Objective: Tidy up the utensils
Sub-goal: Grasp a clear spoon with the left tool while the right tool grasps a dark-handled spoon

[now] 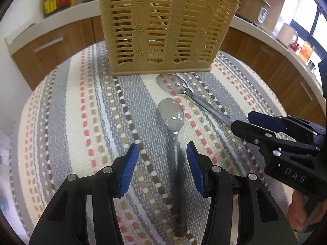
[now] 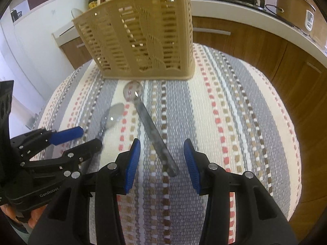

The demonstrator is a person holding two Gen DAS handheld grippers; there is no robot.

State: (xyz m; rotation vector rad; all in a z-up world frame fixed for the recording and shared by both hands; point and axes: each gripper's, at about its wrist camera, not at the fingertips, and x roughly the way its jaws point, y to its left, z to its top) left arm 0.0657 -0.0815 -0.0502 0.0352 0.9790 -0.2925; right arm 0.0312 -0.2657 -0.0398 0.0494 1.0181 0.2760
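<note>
Both tools are hanging half-open, holding nothing: left tool is straddling the near spoon's handle, right tool the far spoon's. Closing comes next, then lifting into the slatted utensil basket standing beyond on the striped table mat, nothing blocking.

Striped mat bears basket, two spoons.

Beige slatted basket, striped woven cloth
</note>
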